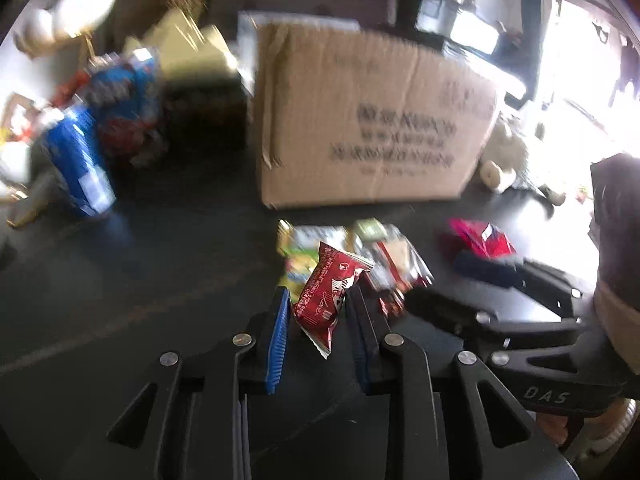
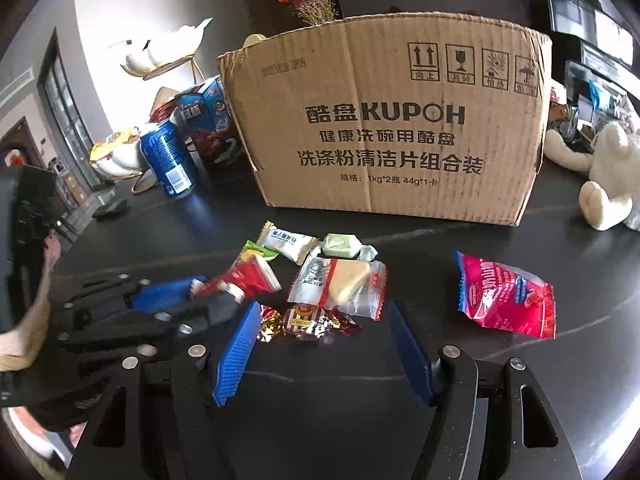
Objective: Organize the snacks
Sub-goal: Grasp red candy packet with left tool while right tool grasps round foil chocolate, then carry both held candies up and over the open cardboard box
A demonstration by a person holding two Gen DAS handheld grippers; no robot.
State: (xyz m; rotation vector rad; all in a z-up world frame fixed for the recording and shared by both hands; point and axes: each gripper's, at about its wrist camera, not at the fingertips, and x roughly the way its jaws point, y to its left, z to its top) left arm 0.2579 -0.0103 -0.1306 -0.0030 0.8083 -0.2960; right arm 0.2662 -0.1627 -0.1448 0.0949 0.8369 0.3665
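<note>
Left wrist: claw (image 1: 318, 312) pinching red snack packet (image 1: 330, 294).

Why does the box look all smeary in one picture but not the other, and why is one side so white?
Left wrist view: motion blur smears the box lettering, and window glare washes out the right edge. Right wrist view: sharp, the box print reads clearly, though the fisheye lens bends its top edge; a can casts a soft reflection on the glossy table.
</note>
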